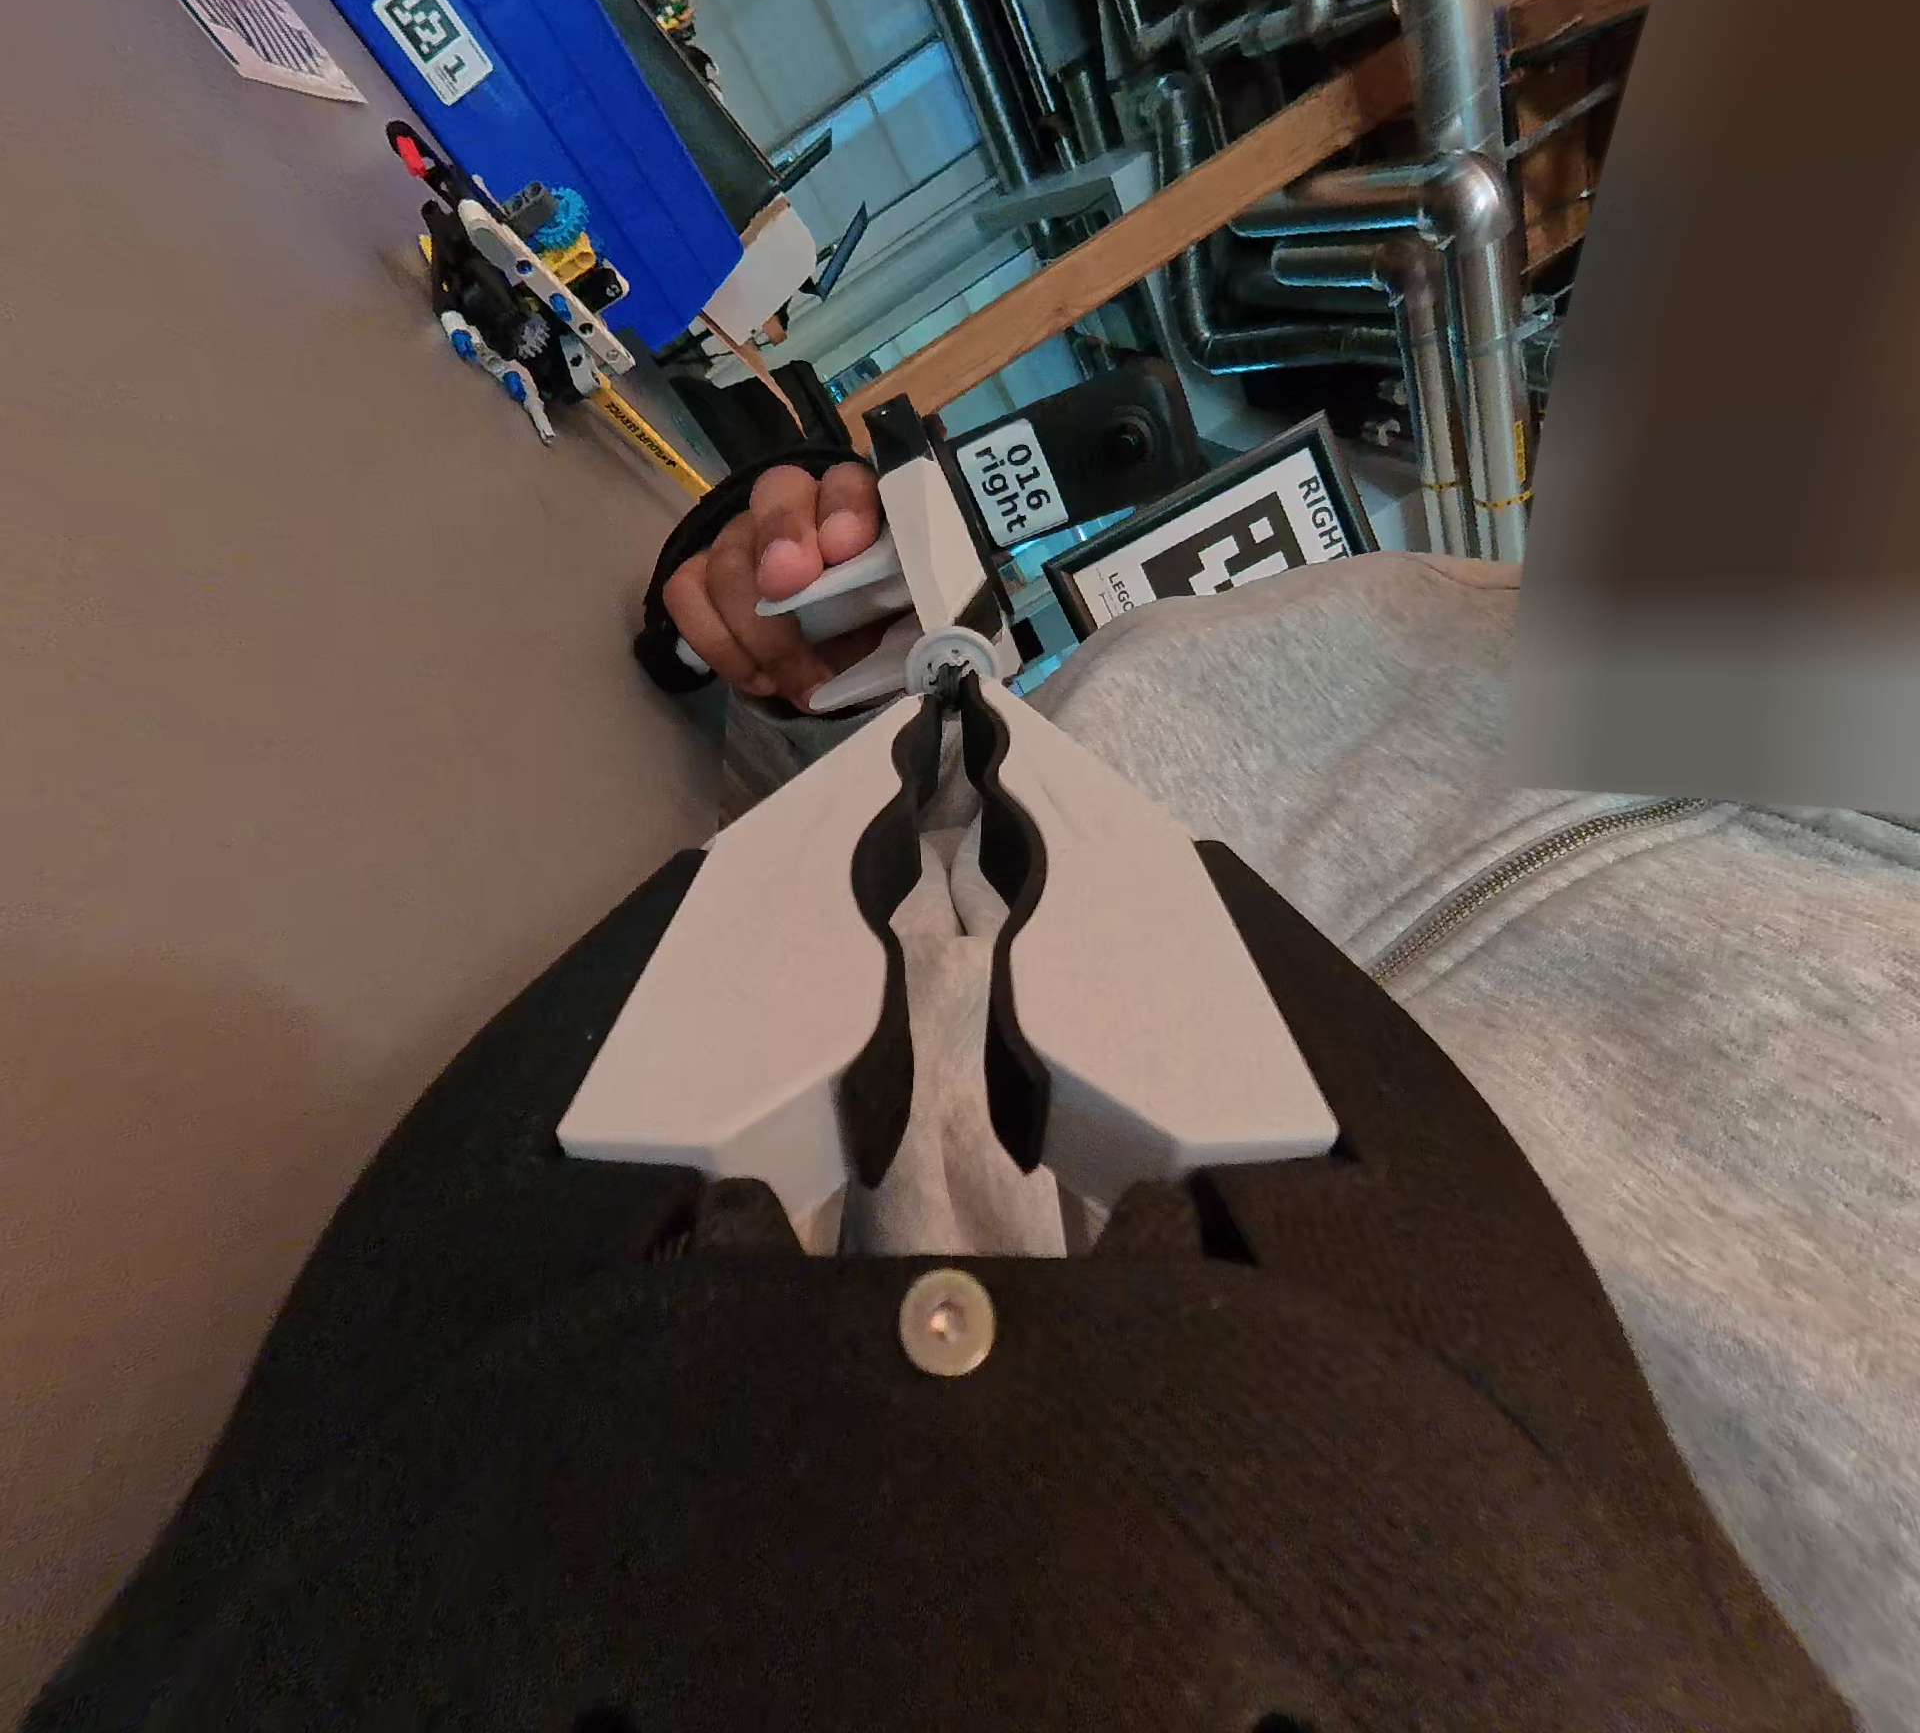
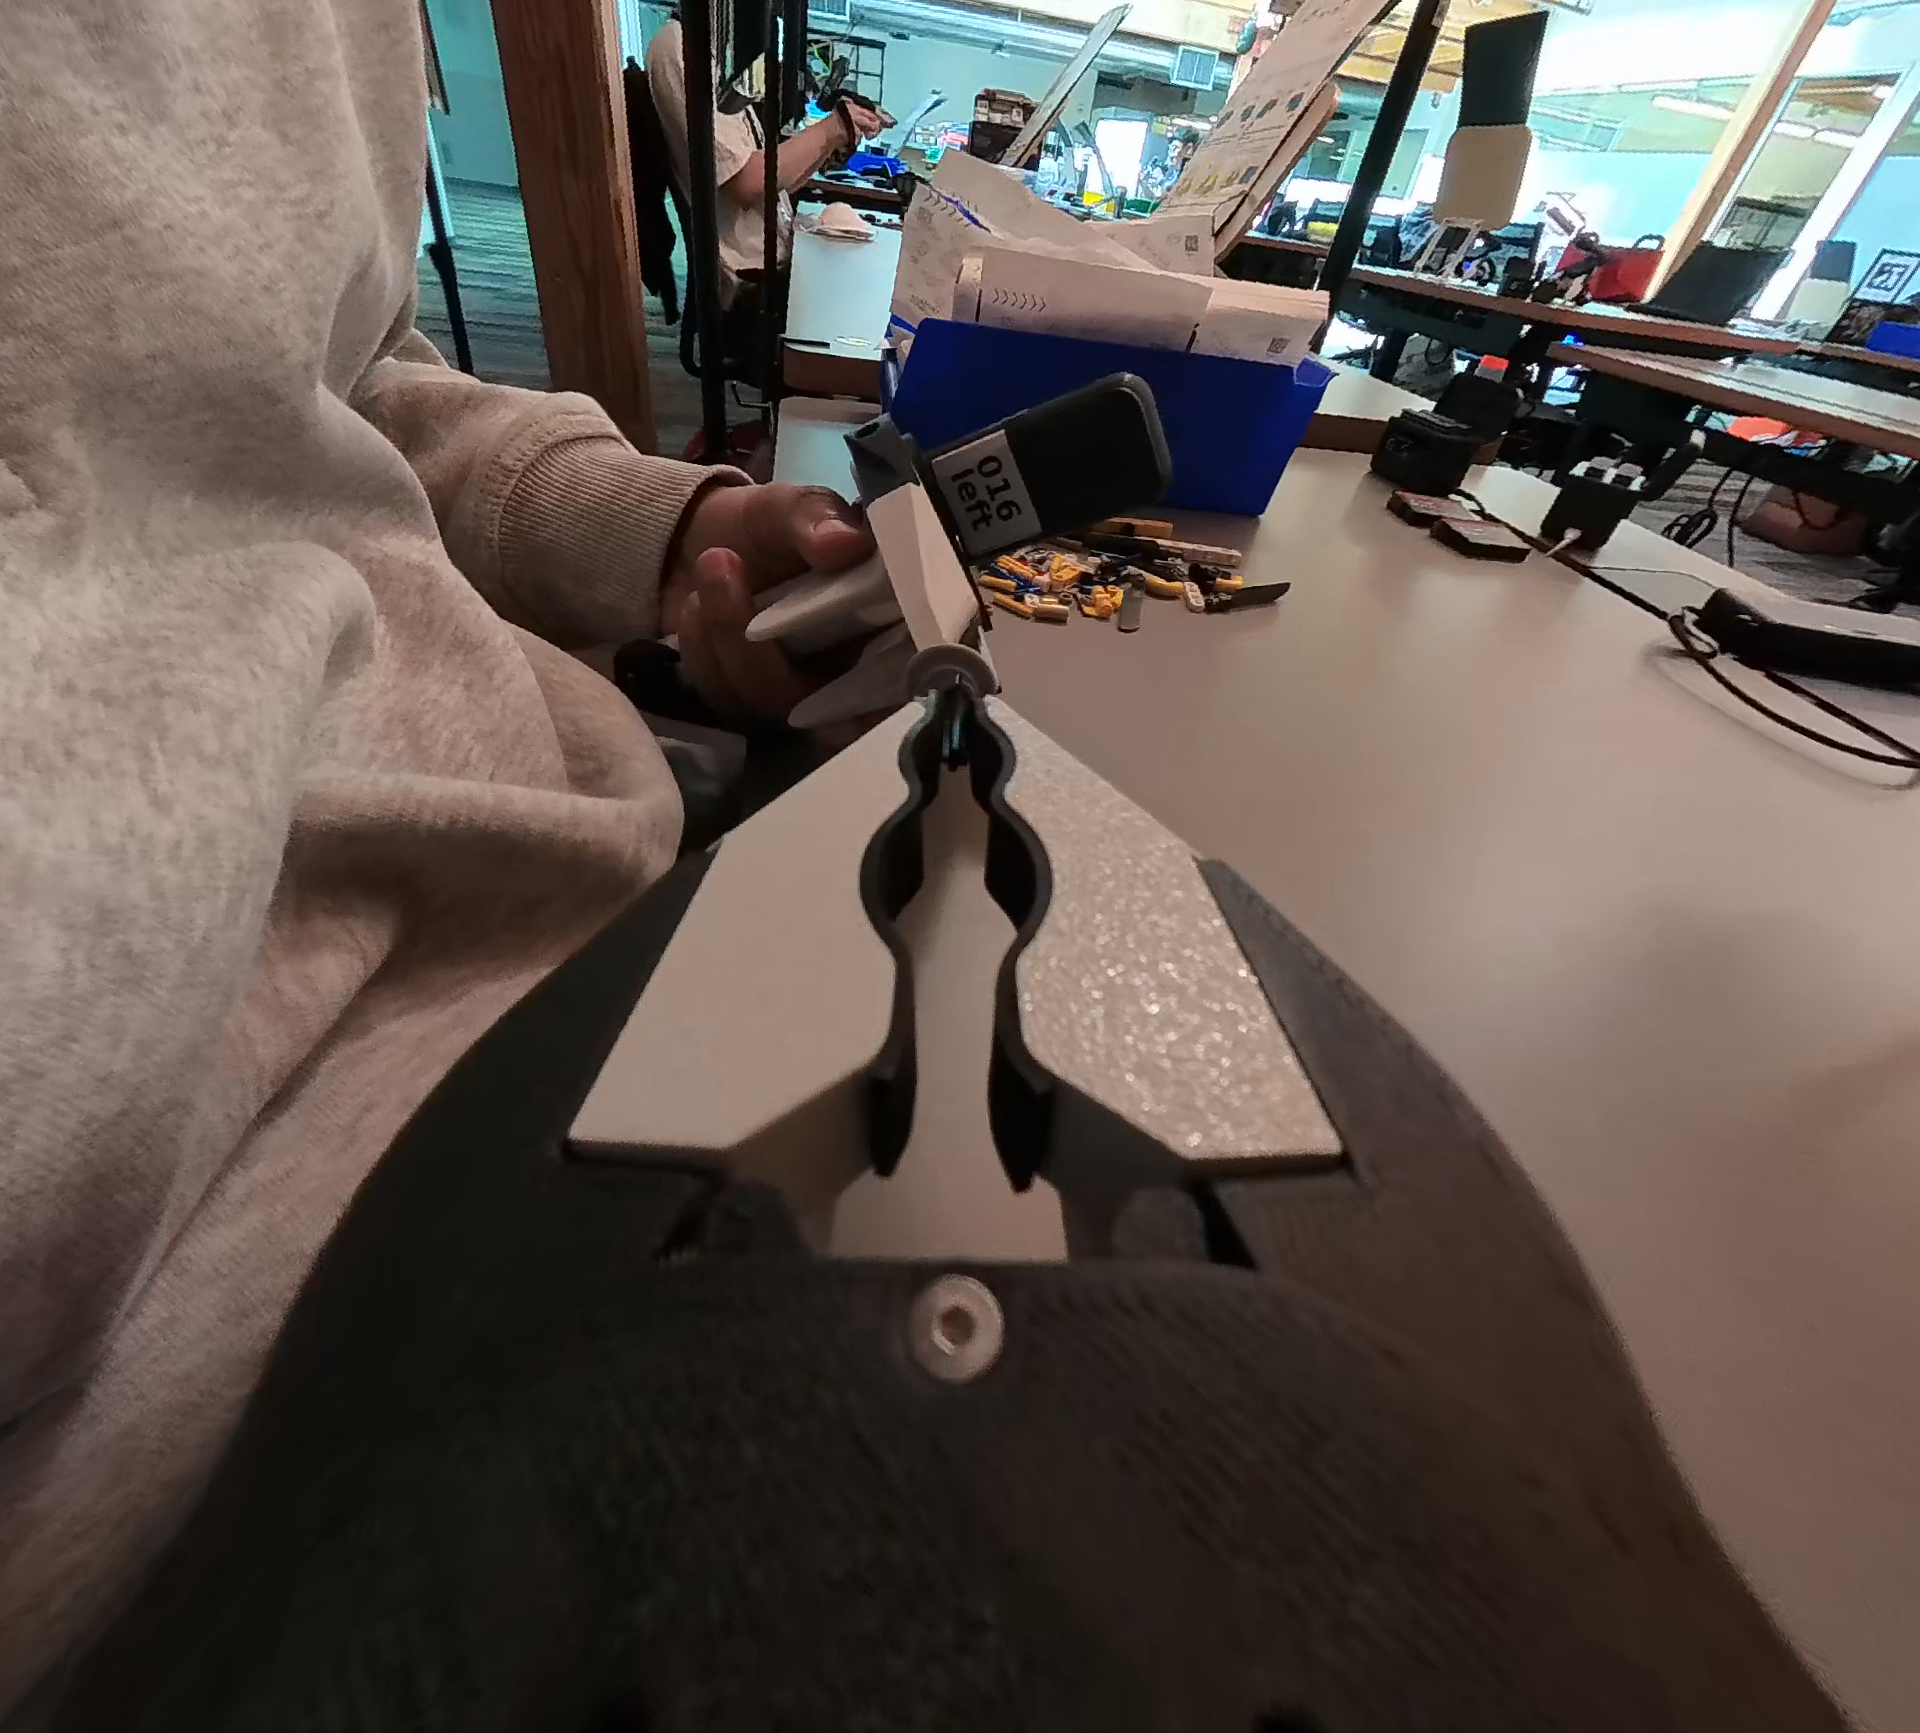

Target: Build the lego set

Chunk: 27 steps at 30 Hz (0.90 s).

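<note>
My two grippers meet tip to tip in front of the person's grey sweatshirt [image 1: 1455,852]. A small grey round Lego disc [image 1: 950,657] sits between the tips; it also shows in the right wrist view [image 2: 948,665]. My left gripper [image 1: 948,694] is shut on a small black piece [image 1: 945,681] that enters the disc. My right gripper [image 2: 952,715] is shut on a small blue piece [image 2: 951,740] right at the disc. Each view shows the other gripper and the hand holding it just behind the disc.
A partly built Lego model [image 1: 520,281] stands on the table by a blue bin [image 1: 499,52]. In the right wrist view, loose yellow, blue and black parts [image 2: 1122,582] lie before the blue bin [image 2: 1122,426]. Cables and black devices [image 2: 1818,644] lie at the right. My two grippers' fingertips are within a few centimetres of each other. The partly built Lego model [image 1: 520,281] is about equally far from each gripper, around 25 cm.
</note>
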Each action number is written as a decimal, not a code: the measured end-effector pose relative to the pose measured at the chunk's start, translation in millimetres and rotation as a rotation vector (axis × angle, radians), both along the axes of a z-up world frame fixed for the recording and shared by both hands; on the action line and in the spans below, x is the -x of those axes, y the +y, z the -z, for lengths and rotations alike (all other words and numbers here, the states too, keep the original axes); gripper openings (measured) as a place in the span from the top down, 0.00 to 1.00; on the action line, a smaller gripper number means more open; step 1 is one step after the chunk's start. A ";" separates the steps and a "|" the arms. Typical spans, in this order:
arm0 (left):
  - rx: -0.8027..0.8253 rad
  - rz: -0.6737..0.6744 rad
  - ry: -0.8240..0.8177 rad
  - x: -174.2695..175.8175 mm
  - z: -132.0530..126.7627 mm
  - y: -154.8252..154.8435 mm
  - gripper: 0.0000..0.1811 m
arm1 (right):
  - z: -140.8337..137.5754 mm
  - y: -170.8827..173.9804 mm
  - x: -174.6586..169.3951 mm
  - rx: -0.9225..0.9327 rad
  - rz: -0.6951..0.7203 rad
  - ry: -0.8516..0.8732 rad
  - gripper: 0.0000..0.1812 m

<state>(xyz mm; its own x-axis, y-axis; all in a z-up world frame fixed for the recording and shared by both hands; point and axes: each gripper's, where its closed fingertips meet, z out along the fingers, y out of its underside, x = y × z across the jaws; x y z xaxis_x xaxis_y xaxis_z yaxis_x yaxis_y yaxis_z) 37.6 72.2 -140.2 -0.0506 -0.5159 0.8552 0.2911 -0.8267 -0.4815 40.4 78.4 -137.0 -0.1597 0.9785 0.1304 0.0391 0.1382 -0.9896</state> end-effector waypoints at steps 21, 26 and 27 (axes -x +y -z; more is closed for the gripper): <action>-0.177 -0.324 0.106 49.0 -20.7 27.2 0.83 | -18.2 34.1 -9.1 0.148 0.137 0.096 0.99; -0.240 -0.382 0.215 66.6 -17.9 30.9 0.97 | -24.9 32.8 -11.7 0.150 0.130 0.128 0.99; -0.256 -0.383 0.233 64.8 -17.6 30.2 0.97 | -28.1 32.0 -12.9 0.146 0.128 0.147 0.99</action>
<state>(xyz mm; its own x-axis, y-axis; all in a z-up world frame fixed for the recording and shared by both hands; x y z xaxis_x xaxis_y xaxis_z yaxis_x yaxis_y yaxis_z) -27.1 102.4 -122.7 0.3599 -0.6541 0.6653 0.4109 -0.5291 -0.7424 53.3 110.4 -108.9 -0.0225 0.9997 -0.0018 -0.0985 -0.0040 -0.9951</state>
